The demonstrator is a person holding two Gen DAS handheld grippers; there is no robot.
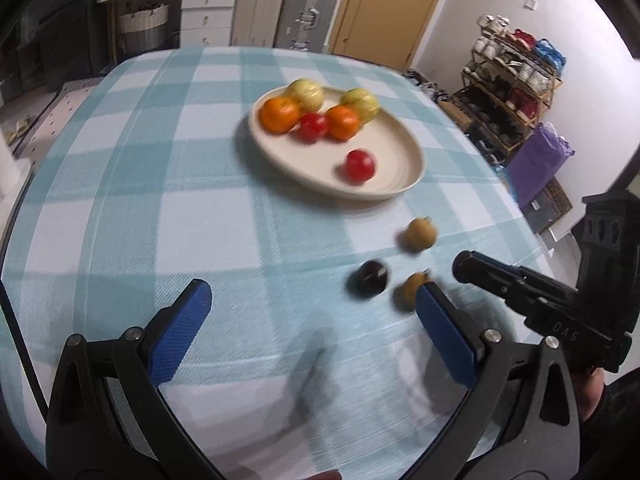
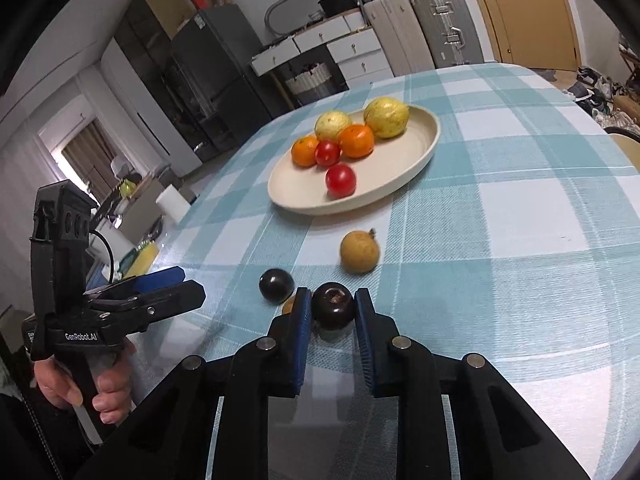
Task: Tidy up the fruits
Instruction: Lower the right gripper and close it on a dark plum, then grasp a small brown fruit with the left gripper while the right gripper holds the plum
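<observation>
Left gripper (image 1: 312,312) hanging wide open and empty at seven o'clock. Right gripper (image 2: 332,312) clamped on a dark fruit (image 2: 333,306) at six o'clock, presumably bound for the plate (image 2: 420,152) at twelve, where six fruits already sit.

Left gripper (image 1: 312,296) open above cloth; plate (image 1: 400,188) holds 6 fruits.

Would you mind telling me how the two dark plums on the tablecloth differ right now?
The nearer plum sits between the right gripper's blue pads, which are shut on it; the farther plum lies free on the tablecloth. The nearer plum shows a brownish stem pit towards the camera; the farther plum shows only smooth, glossy skin. Both are small, round, dark, and outside the plate.
</observation>
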